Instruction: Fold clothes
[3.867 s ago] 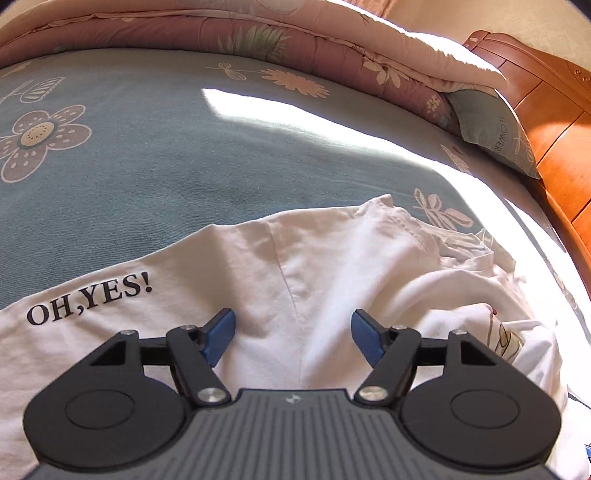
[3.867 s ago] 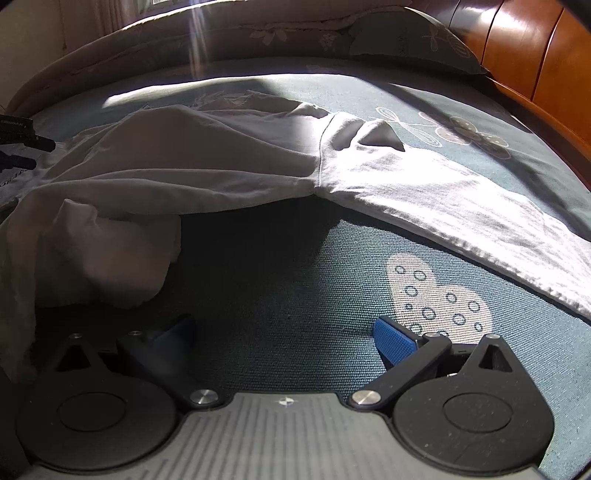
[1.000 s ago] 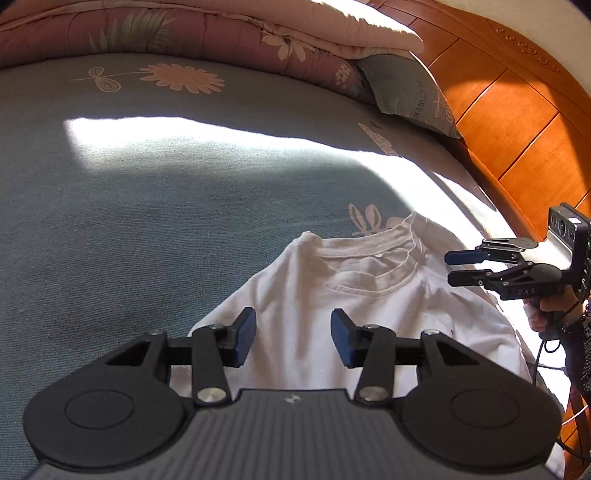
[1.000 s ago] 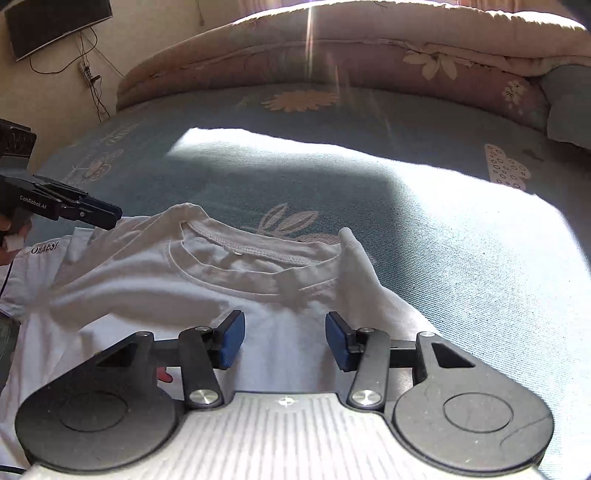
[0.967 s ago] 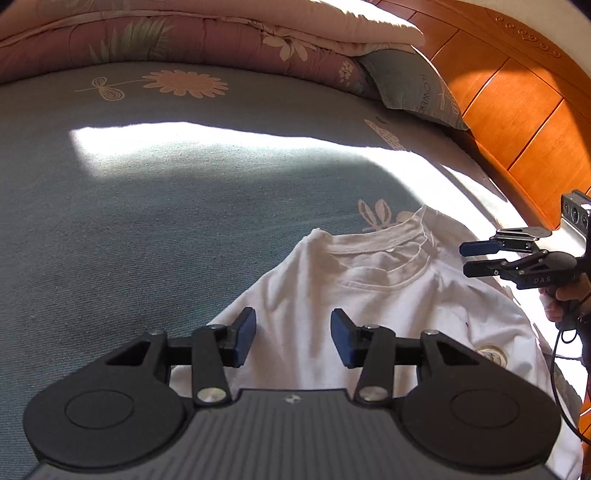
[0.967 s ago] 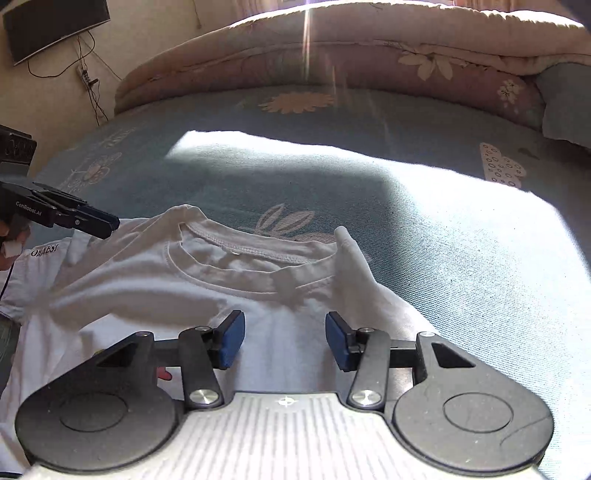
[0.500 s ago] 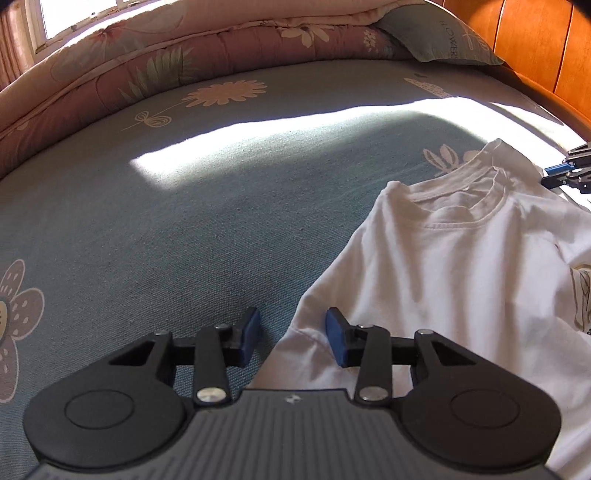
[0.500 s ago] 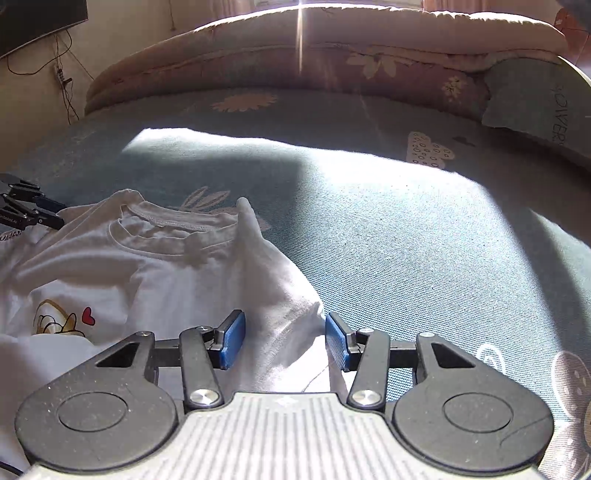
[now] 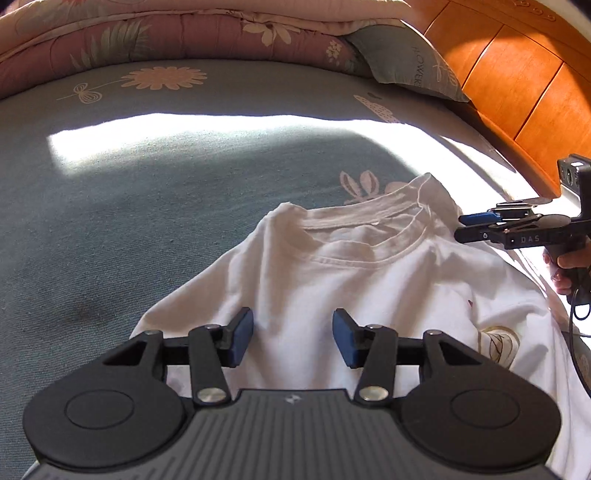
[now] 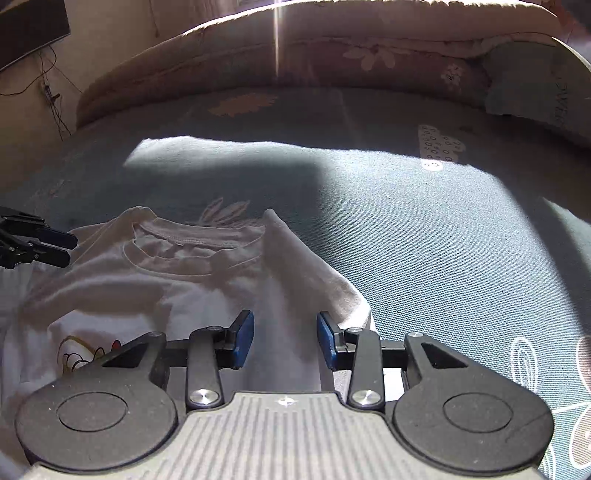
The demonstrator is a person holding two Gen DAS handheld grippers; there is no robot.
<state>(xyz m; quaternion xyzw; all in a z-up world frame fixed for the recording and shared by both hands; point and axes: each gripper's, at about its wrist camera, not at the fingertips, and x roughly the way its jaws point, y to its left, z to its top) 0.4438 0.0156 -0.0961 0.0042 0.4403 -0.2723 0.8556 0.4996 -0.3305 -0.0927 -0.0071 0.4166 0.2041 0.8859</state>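
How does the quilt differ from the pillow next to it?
The quilt is pink with flower prints; the pillow is grey-blue with printed letters. The quilt stretches long across the bed's far side; the pillow is short, beside the wooden headboard. Both lie on the blue bedsheet.

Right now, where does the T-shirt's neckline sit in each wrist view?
Left wrist: the neckline lies right of centre, above the left gripper.
Right wrist: the neckline lies left of centre, above the right gripper.
Shared landmark: the leaf print on the bedsheet, just beyond the collar.
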